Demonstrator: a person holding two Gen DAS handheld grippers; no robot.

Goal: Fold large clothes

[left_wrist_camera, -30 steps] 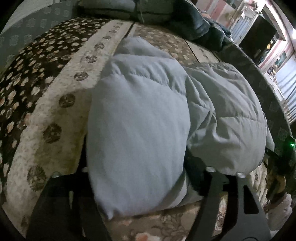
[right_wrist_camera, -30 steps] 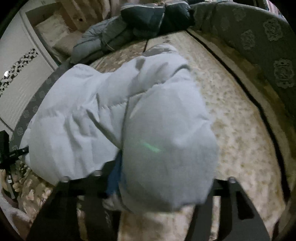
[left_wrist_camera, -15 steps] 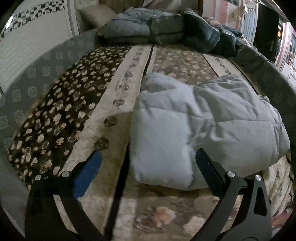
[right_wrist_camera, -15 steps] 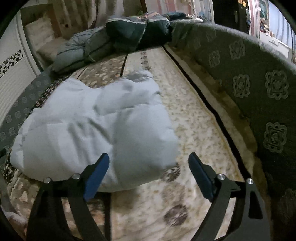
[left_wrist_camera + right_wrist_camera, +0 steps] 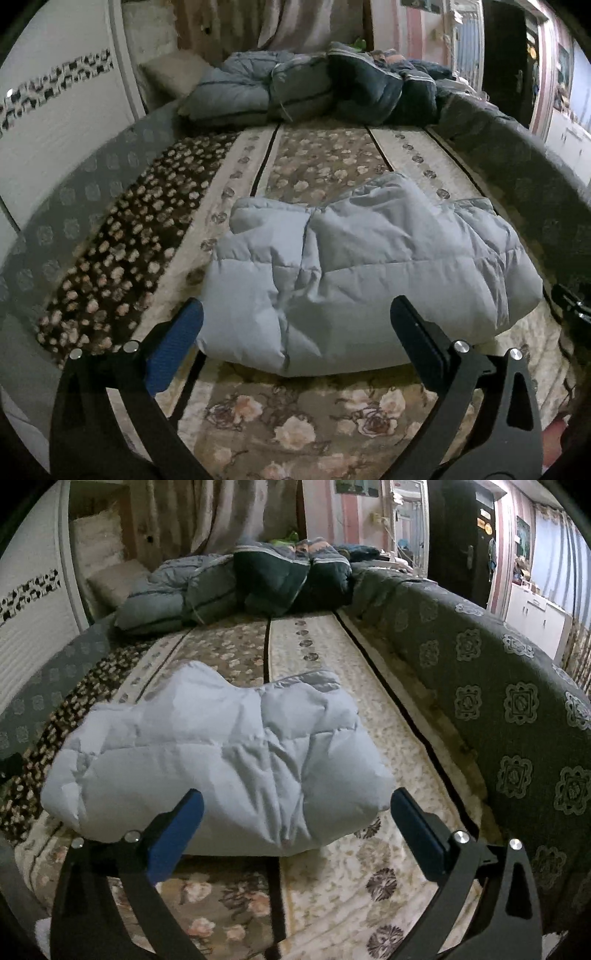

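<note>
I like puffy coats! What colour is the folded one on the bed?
Pale blue-grey, the puffy jacket; it shows best in the left wrist view.

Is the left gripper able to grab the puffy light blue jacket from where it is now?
Probably yes. The left gripper is wide open, and the light blue jacket lies folded on the bed right ahead of its fingers, with nothing in between.

Jacket: pale blue puffer jacket [image 5: 354, 273], folded into a thick bundle, lying on the bed [image 5: 155, 236].
Left gripper [image 5: 295, 325]: jaws wide apart, nothing between them, held above the jacket's near edge.
Far end: heaped dark quilts [image 5: 314, 88].
</note>
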